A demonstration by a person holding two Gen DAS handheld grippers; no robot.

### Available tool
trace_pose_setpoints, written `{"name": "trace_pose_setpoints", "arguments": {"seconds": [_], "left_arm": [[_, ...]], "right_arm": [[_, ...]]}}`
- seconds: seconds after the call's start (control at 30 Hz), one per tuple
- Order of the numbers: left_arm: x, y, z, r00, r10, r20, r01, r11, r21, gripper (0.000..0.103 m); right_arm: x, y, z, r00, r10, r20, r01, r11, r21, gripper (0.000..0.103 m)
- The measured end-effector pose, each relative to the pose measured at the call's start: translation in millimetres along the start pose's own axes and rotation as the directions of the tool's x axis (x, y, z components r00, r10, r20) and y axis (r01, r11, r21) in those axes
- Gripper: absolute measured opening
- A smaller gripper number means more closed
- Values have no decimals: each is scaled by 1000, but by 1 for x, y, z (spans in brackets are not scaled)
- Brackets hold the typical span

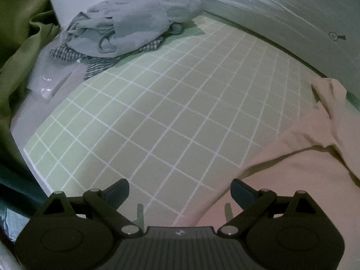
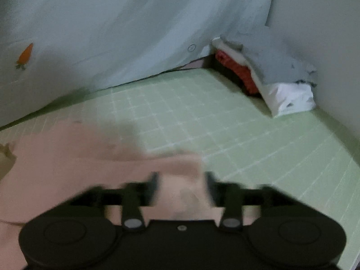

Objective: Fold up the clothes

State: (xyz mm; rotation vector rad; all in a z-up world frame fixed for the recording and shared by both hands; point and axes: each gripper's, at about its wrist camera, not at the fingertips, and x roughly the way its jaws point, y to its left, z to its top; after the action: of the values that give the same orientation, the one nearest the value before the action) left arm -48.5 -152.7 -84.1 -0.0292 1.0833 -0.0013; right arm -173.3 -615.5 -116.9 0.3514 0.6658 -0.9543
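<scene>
Hovering over the pink garment (image 2: 67, 168), the right gripper (image 2: 180, 186) stood with its jaws apart and a fold of that cloth between them, the pads seemingly clear of it, though the view was blurred. The left gripper (image 1: 180, 193) was wide open and empty above the green grid mat (image 1: 157, 112), with the garment's edge (image 1: 303, 157) just beside its right finger.

The garment lay partly folded on the mat, a flap doubled over at the far side in the left view. As a judgement, the step in hand was taking a fresh hold for the next fold. To do it well, each gripper should pinch only the top layer at an edge or corner, both at matching points, then lift low and carry the cloth across evenly so the fold lined up with the grid lines.

A heap of grey clothes (image 1: 135, 20) waited at the mat's far corner, and a folded stack (image 2: 270, 74) sat well apart against the wall.
</scene>
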Motion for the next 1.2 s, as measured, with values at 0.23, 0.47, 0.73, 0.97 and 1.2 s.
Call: {"name": "trace_pose_setpoints", "arguments": {"seconds": [0.23, 0.47, 0.73, 0.97, 1.2], "left_arm": [[18, 29, 15, 991, -128, -27, 130, 988, 86, 96], [42, 75, 58, 979, -197, -55, 204, 950, 238, 96], [67, 125, 95, 969, -227, -95, 245, 911, 333, 96], [76, 147, 107, 961, -253, -114, 278, 888, 368, 96], [78, 165, 107, 959, -257, -116, 282, 871, 402, 96]], "right_arm": [[-54, 63, -40, 998, 60, 19, -59, 997, -42, 103], [-116, 158, -94, 997, 68, 24, -67, 997, -46, 103], [-159, 274, -159, 993, 110, -36, -112, 992, -51, 103], [-191, 340, -190, 983, 172, -68, -182, 964, -193, 103], [-194, 361, -208, 983, 154, -102, -171, 967, -191, 76]]}}
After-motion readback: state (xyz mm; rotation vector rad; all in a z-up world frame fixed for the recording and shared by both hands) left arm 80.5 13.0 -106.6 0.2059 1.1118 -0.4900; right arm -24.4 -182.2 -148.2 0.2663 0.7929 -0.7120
